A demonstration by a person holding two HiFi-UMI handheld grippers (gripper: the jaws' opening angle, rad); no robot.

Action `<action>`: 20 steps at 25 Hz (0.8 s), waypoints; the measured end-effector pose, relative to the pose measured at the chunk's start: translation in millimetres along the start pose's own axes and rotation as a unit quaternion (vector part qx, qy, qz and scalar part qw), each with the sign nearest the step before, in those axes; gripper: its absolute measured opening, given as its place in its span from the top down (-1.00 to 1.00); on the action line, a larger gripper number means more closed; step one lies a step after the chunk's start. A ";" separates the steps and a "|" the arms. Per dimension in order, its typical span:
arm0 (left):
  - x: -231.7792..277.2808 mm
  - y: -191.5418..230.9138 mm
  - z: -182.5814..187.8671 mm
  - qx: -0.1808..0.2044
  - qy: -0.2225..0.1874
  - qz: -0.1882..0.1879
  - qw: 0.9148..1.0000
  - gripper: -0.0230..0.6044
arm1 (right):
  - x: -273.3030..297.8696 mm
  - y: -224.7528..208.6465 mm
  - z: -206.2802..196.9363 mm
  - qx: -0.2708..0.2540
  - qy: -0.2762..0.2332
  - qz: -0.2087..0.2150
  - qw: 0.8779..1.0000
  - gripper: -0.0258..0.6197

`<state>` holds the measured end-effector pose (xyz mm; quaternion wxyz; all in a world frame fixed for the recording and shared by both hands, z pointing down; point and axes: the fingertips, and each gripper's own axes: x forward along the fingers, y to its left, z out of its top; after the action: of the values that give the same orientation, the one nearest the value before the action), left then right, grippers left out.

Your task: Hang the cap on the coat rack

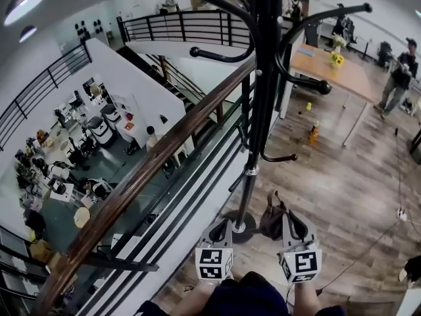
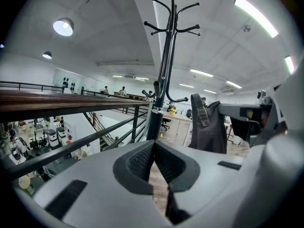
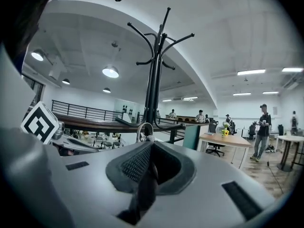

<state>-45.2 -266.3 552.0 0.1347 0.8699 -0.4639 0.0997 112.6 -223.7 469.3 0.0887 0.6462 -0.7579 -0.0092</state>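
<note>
The black coat rack (image 1: pixel 263 78) stands right before me, its curved hooks spreading overhead and its round base (image 1: pixel 238 229) on the wood floor. A dark grey-brown cap (image 1: pixel 271 221) hangs low beside the pole, with my right gripper (image 1: pixel 287 217) shut on it. In the right gripper view, dark fabric (image 3: pixel 145 189) and a metal buckle loop (image 3: pixel 144 129) sit between the right gripper's (image 3: pixel 151 145) pads, and the coat rack (image 3: pixel 154 80) rises ahead. My left gripper (image 1: pixel 222 224) is shut with nothing in it. The left gripper view shows the left gripper (image 2: pixel 154 144), the cap (image 2: pixel 209 127) to its right and the coat rack (image 2: pixel 164 75).
A wooden handrail on black railing (image 1: pixel 151 170) runs diagonally just left of the rack, with a drop to a lower floor beyond. A wooden table with yellow flowers (image 1: pixel 329 68) and a standing person (image 1: pixel 398 78) are at the far right. A small orange object (image 1: pixel 314 134) sits on the floor.
</note>
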 end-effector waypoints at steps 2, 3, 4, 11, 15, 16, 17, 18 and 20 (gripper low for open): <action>-1.4 -2.9 5.0 -0.002 -0.004 -0.003 1.000 0.92 | -2.2 -4.8 17.5 -0.006 -0.018 0.002 1.000 0.84; -2.3 -5.1 8.1 -0.004 -0.006 -0.005 1.000 0.92 | -3.7 -6.8 26.3 -0.010 -0.026 0.004 1.000 0.84; -3.3 -7.8 11.0 -0.005 -0.007 -0.007 1.000 0.92 | -5.4 -8.4 34.8 -0.012 -0.034 0.007 0.999 0.84; -6.3 -33.0 25.7 -0.008 0.005 -0.027 1.000 0.92 | -15.3 -18.5 87.0 0.006 -0.070 0.035 0.997 0.84; -12.3 -41.0 45.4 -0.009 -0.010 -0.023 1.000 0.92 | -16.8 -24.9 104.8 0.018 -0.072 0.035 0.997 0.84; -13.9 -41.4 50.6 -0.009 -0.013 -0.019 1.000 0.92 | -17.0 -25.6 107.8 0.021 -0.075 0.035 0.996 0.84; -15.7 -40.7 56.6 -0.010 -0.018 -0.015 1.000 0.92 | -16.4 -25.1 111.3 0.023 -0.079 0.038 0.996 0.84; -18.1 -39.7 63.7 -0.009 -0.024 -0.010 1.000 0.92 | -15.4 -23.8 115.6 0.025 -0.085 0.042 0.995 0.84; -23.9 -41.5 80.1 -0.003 -0.039 -0.006 0.999 0.92 | -15.3 -22.2 125.1 0.027 -0.097 0.045 0.994 0.84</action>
<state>-19.9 -251.8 463.4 0.1199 0.8753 -0.4642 0.0629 118.2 -224.9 341.4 -0.0025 0.6092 -0.7916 -0.0477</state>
